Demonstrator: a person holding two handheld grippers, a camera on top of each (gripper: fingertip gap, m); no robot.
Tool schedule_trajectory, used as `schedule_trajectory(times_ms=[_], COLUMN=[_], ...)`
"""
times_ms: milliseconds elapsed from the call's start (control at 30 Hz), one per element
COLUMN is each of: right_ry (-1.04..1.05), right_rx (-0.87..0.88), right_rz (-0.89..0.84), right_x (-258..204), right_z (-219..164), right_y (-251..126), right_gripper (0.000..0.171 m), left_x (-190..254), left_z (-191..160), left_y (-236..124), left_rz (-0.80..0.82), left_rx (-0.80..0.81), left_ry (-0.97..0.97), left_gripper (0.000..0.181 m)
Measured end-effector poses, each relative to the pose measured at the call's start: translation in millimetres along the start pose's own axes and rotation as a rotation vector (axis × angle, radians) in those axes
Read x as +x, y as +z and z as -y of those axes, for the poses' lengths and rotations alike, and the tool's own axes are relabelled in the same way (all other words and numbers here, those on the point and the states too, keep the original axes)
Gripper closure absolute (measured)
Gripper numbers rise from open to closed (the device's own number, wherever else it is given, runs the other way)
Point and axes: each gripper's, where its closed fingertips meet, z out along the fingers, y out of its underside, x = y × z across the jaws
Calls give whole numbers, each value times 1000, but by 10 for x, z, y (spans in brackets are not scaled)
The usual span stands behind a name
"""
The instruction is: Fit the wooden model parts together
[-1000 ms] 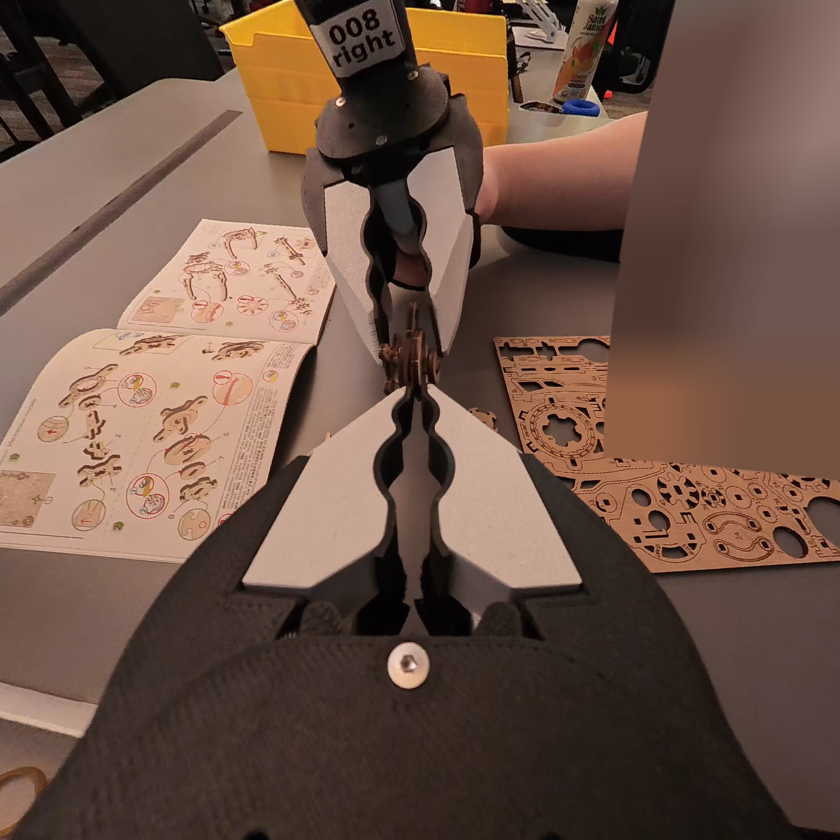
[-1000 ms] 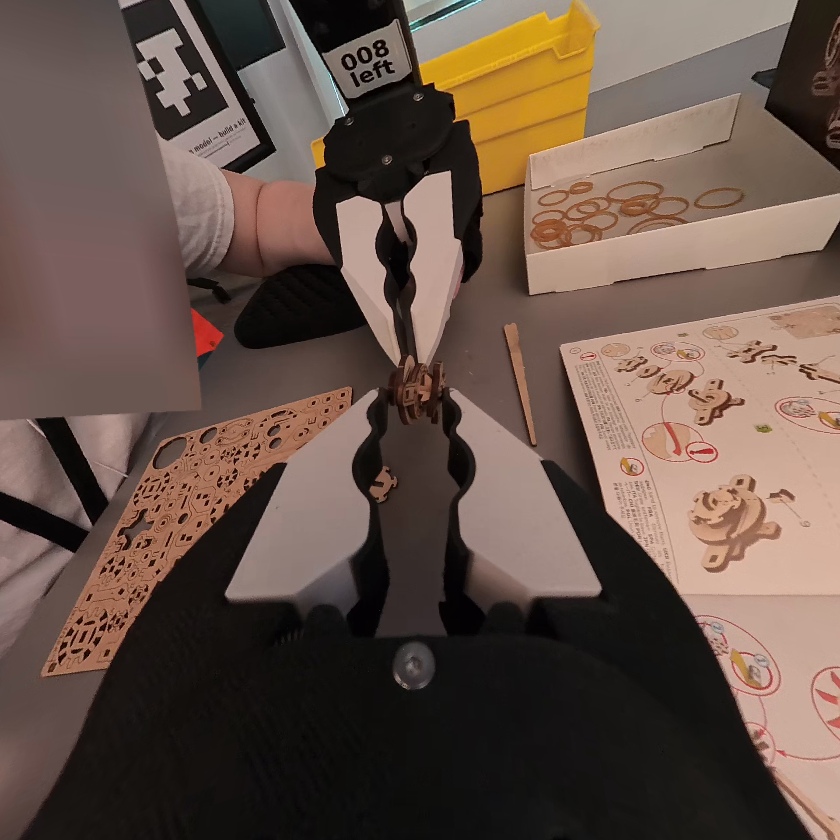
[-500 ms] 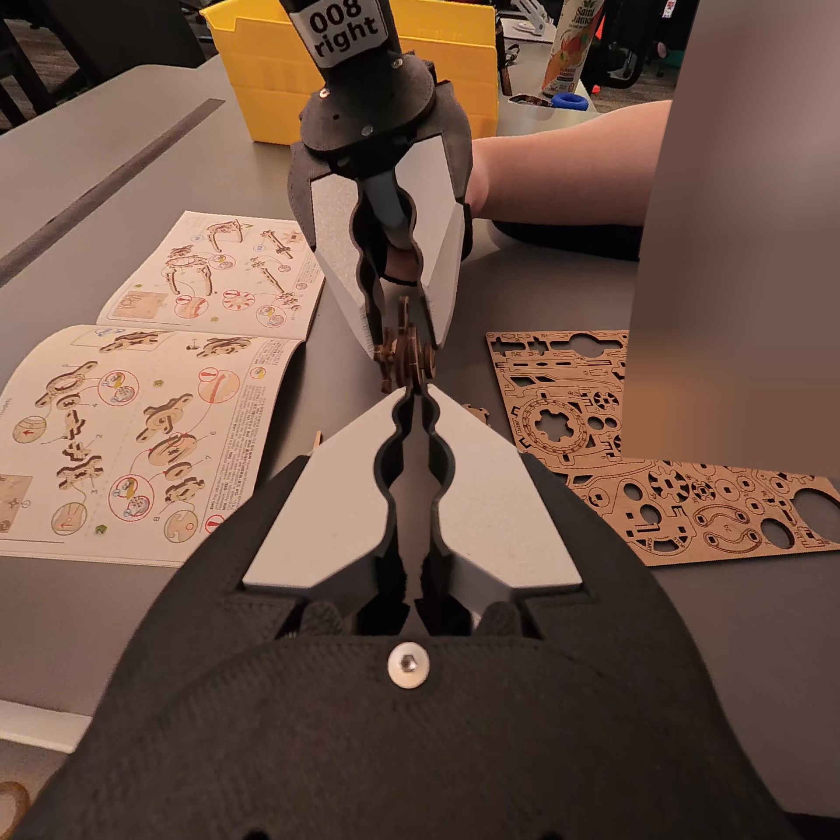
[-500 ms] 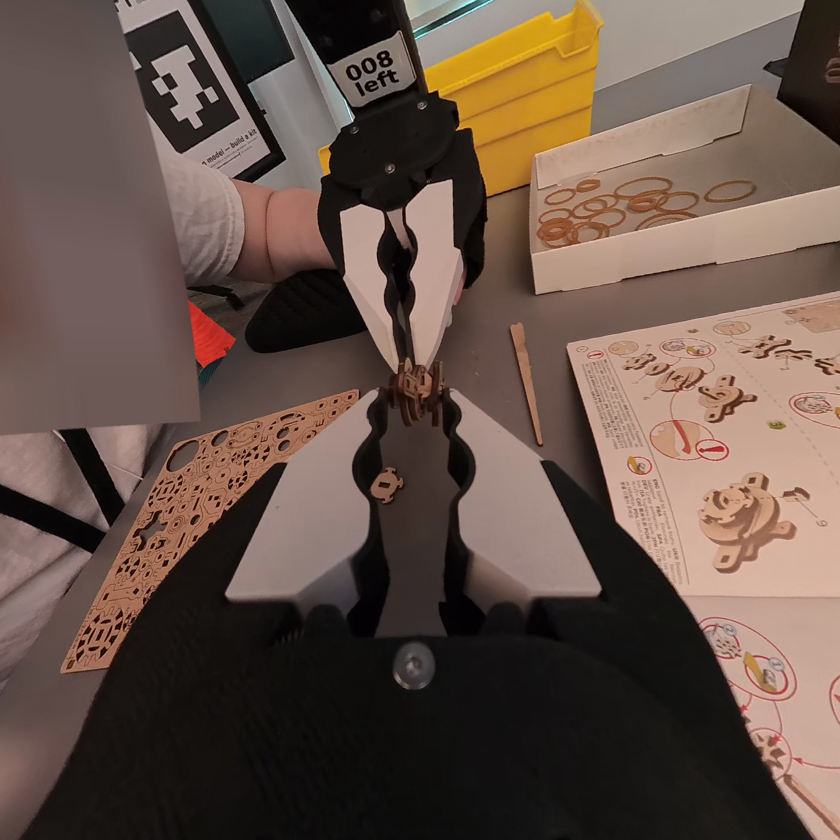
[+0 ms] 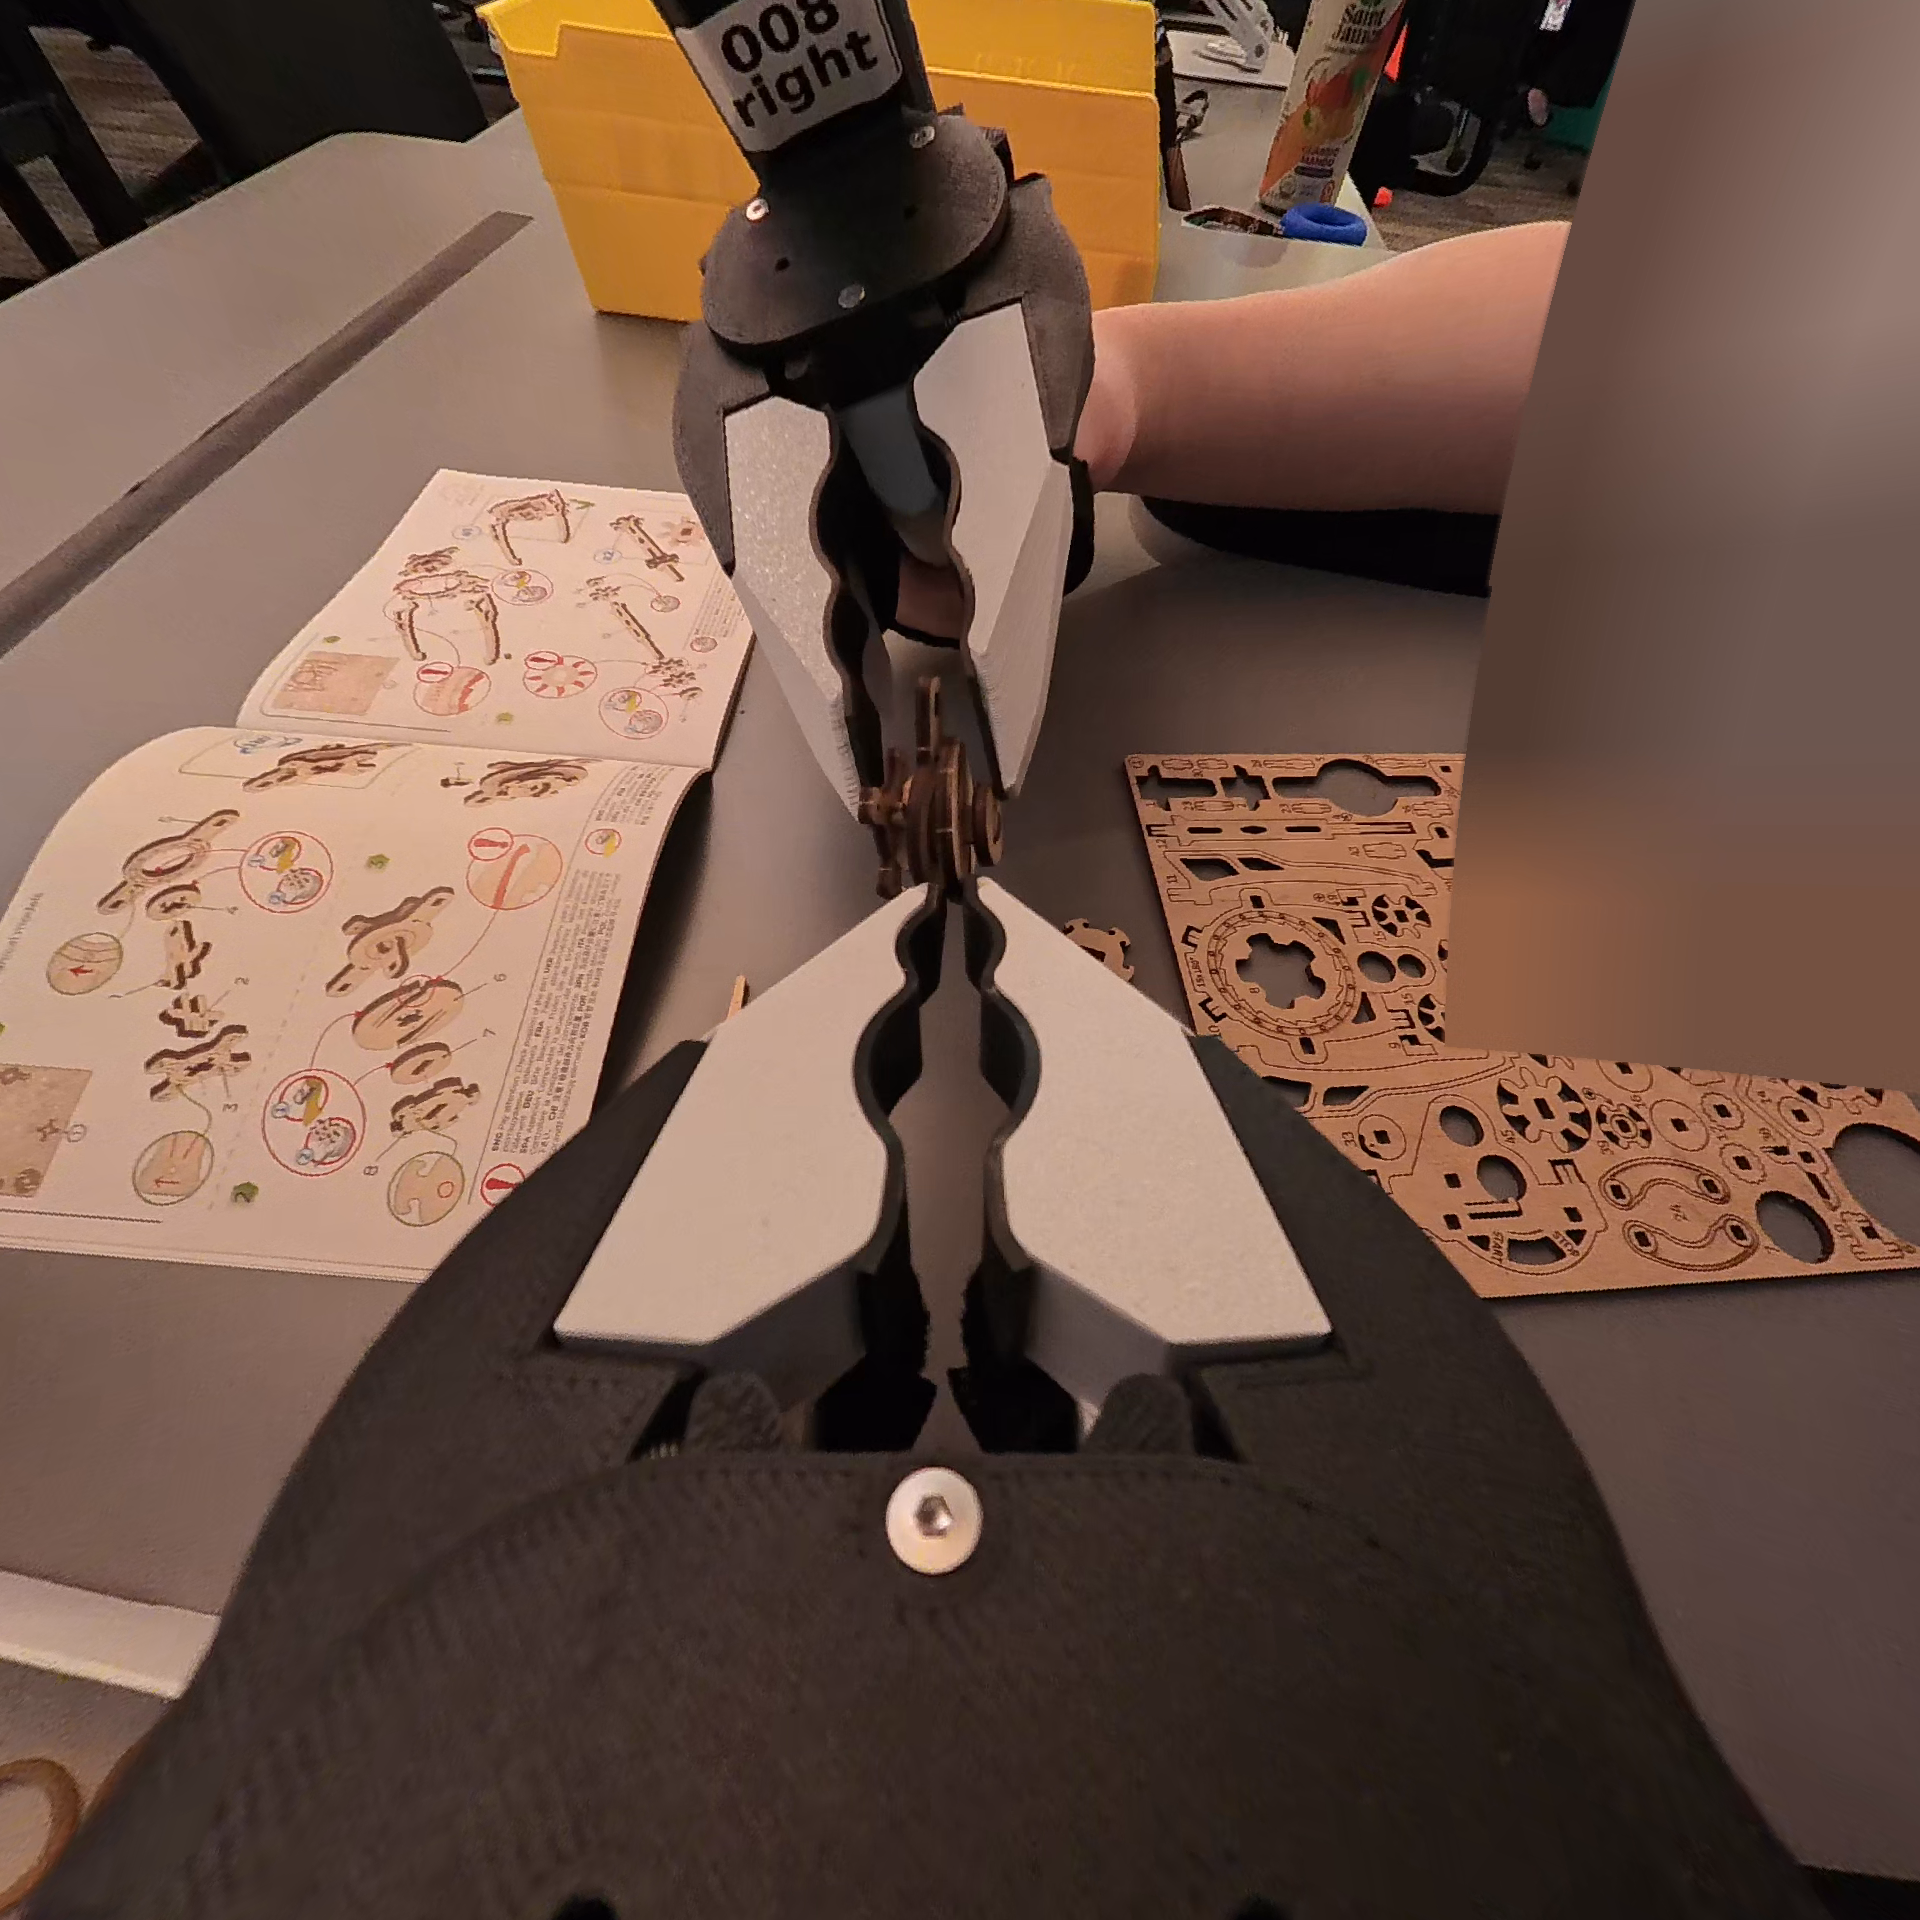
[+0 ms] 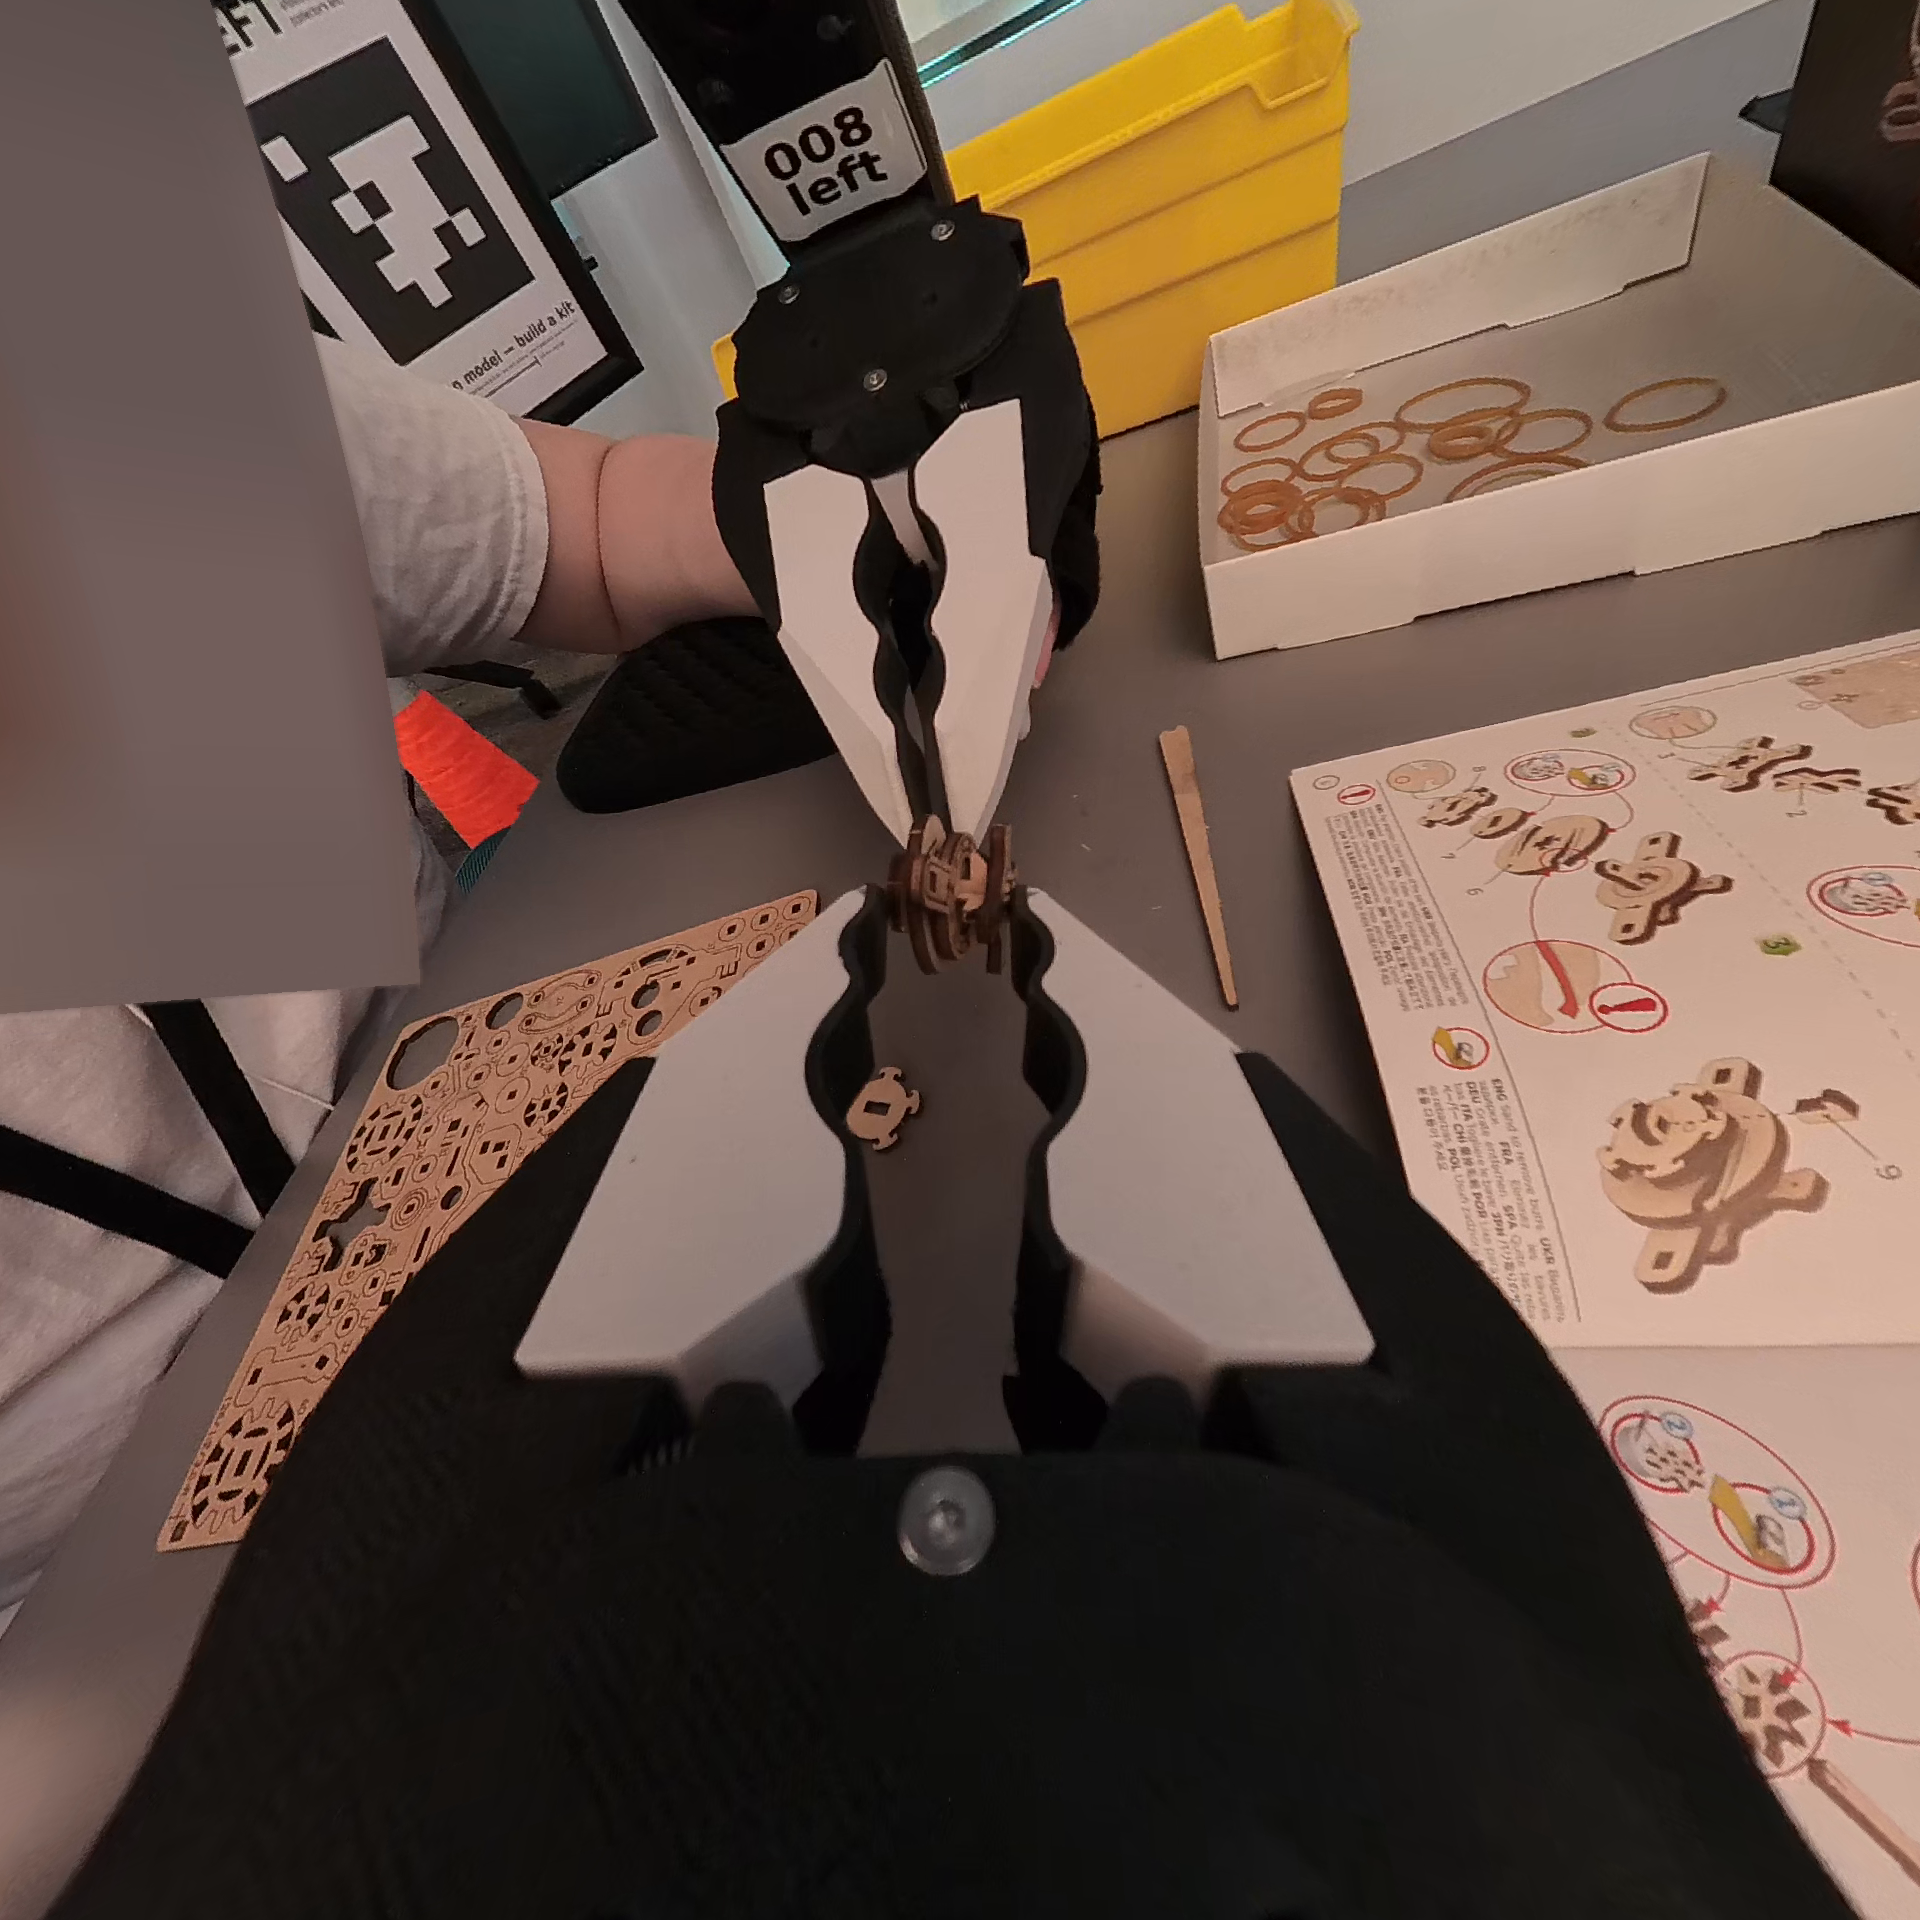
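A small wooden assembly of stacked discs hangs in the air between both grippers. My left gripper is shut on a thin edge of it from the near side. My right gripper is shut across the assembly, its jaws a disc-stack apart. In each wrist view the other gripper comes in from the far side, tips at the assembly: the right one, the left one. A loose small toothed wooden piece lies on the table under them and also shows in the left wrist view.
A laser-cut wooden sheet and an open instruction booklet flank the grippers. A thin wooden stick, a white box of rubber bands and a yellow bin lie farther off. The person's forearms rest nearby.
Both grippers keep their hold on the assembly. The pair has shifted slightly over the table, and the right gripper has tilted a little in the left wrist view.
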Motion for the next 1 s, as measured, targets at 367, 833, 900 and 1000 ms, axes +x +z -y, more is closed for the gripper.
schedule_trajectory(times_ms=[367,833,900,1000], right_ry=[15,40,42,44], right_rx=[-1,27,26,19], right_rz=[3,-7,-9,-10], right_x=[8,51,59,60], right_z=[-7,31,25,12], right_y=[3,-39,-39,-29], right_gripper=[149,149,149,149], left_x=[-4,-40,-39,-37], left_z=[-9,-19,-21,-28], left_y=[1,-3,1,6], left_rz=[0,6,5,6], left_rx=[-3,-1,-2,-5], left_ry=[-3,-24,-25,-23], left_gripper=[180,177,176,175])
